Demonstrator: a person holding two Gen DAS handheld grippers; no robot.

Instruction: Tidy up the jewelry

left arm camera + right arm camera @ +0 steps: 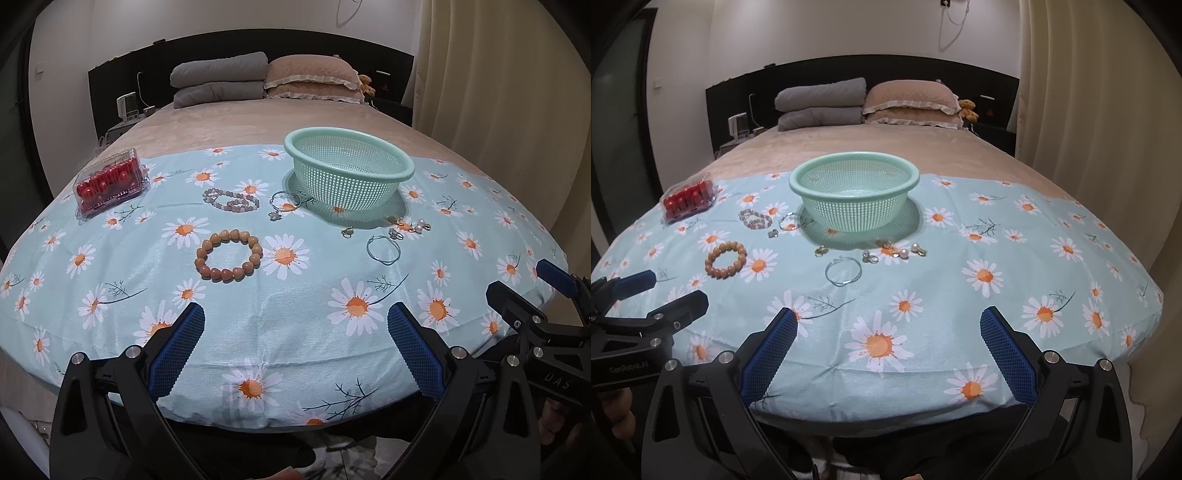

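Note:
A green mesh basket (349, 153) (854, 181) stands empty on the daisy cloth (280, 332) (923, 314). In front of it lie an orange bead bracelet (228, 255) (725, 259), a grey-pink bead bracelet (231, 199) (755, 218), a thin bangle with a charm (284, 203) (790, 222), a thin silver bangle (383, 249) (843, 271), and several small earrings and pearls (406, 226) (897, 251). My left gripper (295, 328) (661, 288) is open near the cloth's front edge. My right gripper (888, 332) (524, 280) is open too, to its right. Neither holds anything.
A clear box of red beads (109, 181) (689, 199) sits at the cloth's far left. Pillows (266, 75) (868, 103) lie at the bed's head, with a curtain (1108, 110) on the right. A hand (617, 410) shows at the lower left.

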